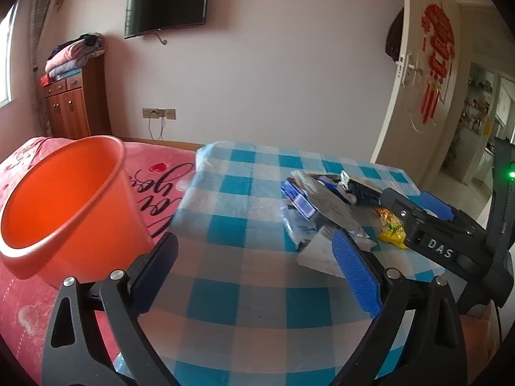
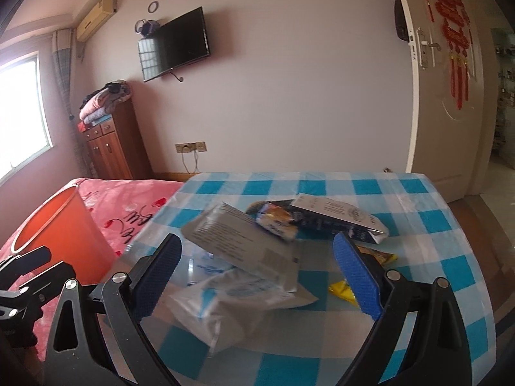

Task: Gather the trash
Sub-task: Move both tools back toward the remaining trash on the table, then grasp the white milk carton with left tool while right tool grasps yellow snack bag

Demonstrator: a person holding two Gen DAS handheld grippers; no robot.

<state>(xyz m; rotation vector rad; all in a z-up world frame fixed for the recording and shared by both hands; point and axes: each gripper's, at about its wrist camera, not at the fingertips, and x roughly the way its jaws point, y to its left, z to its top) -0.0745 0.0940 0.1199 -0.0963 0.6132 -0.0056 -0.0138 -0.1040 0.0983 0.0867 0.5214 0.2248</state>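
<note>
A heap of trash lies on the blue-and-white checked table (image 1: 244, 289): a silver foil packet (image 2: 244, 244), a clear plastic bag (image 2: 225, 299), a dark blue carton (image 2: 338, 218), a small snack pack (image 2: 276, 220) and a yellow wrapper (image 2: 342, 289). The heap also shows in the left wrist view (image 1: 322, 209). An orange bucket (image 1: 70, 202) stands on the pink bed to the left. My left gripper (image 1: 257, 263) is open and empty above the table. My right gripper (image 2: 257, 270) is open, its fingers on either side of the silver packet. The right gripper also shows in the left wrist view (image 1: 428, 212).
A pink bedspread (image 1: 167, 189) lies left of the table. A wooden cabinet (image 2: 112, 148) with folded laundry stands at the wall under a mounted TV (image 2: 173, 45). An open door (image 2: 450, 80) is at the right.
</note>
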